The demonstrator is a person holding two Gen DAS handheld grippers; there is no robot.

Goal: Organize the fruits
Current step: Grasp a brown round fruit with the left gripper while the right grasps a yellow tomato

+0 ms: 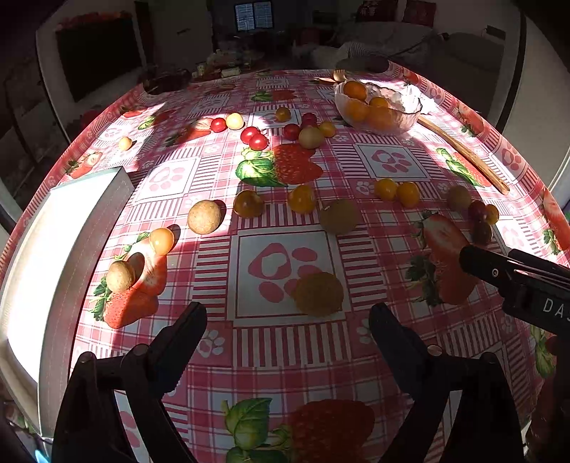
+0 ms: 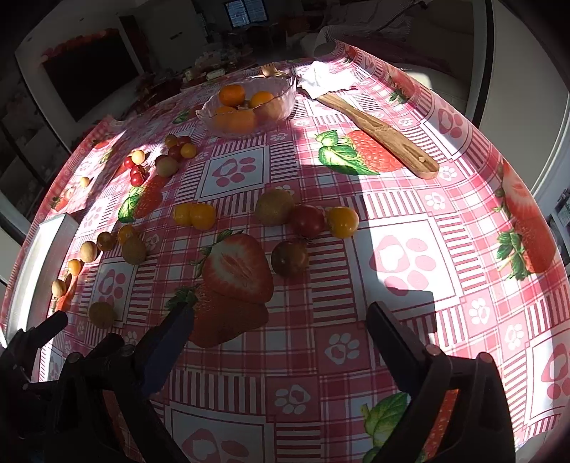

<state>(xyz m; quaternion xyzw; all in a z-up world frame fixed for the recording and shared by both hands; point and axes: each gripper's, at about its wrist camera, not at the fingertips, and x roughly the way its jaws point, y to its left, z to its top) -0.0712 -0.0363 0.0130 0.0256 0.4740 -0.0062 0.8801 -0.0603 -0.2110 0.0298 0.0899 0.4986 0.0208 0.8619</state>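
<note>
Big surface (image 1: 392, 359) in a pink strawberry cloth. Glass bowl (image 1: 378, 107) of orange fruit sits up at 1 o'clock, loose fruits (image 1: 302, 198) scattered across the middle. Left gripper (image 1: 288, 320) and right gripper (image 2: 279, 320) both have fingers spread apart, nothing between them.

1. Table under a pink checked cloth (image 1: 285, 359) with strawberry prints.
2. Sunlight falls in patches across it.
3. Dim room behind: window (image 1: 254, 16), dark screen (image 1: 98, 53), sofa (image 1: 392, 39).
</note>
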